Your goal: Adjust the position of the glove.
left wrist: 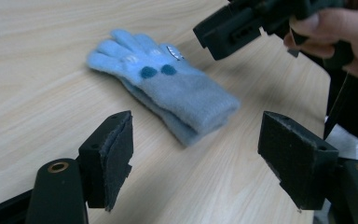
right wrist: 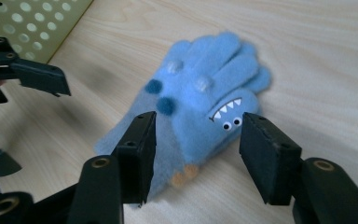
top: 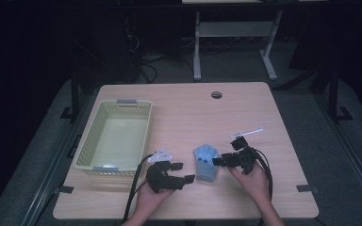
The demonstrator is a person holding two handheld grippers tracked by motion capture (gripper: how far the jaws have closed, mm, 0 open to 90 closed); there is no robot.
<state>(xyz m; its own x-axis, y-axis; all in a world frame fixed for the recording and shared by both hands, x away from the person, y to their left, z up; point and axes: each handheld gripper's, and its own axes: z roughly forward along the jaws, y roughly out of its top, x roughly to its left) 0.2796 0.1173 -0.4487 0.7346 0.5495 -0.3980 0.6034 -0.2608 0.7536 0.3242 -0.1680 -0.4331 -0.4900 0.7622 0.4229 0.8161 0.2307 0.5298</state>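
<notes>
One blue glove (top: pixel 205 163) lies near tabletop (top: pixel 245 108) front edge, one basket (top: pixel 88 146) at left edge (far half free). Left gripper (top: pixel 181 172) wide, nothing between; right gripper (top: pixel 222 160) apart, nothing gripped.

place: lab | signs: bare wooden table (top: pixel 245 108), dark room, floor cables (top: pixel 146 63)

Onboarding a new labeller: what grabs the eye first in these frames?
The blue glove with a toothy monster face, lying flat on the table between both open grippers. Then the empty yellow-green basket at the table's left, past the left gripper.
</notes>
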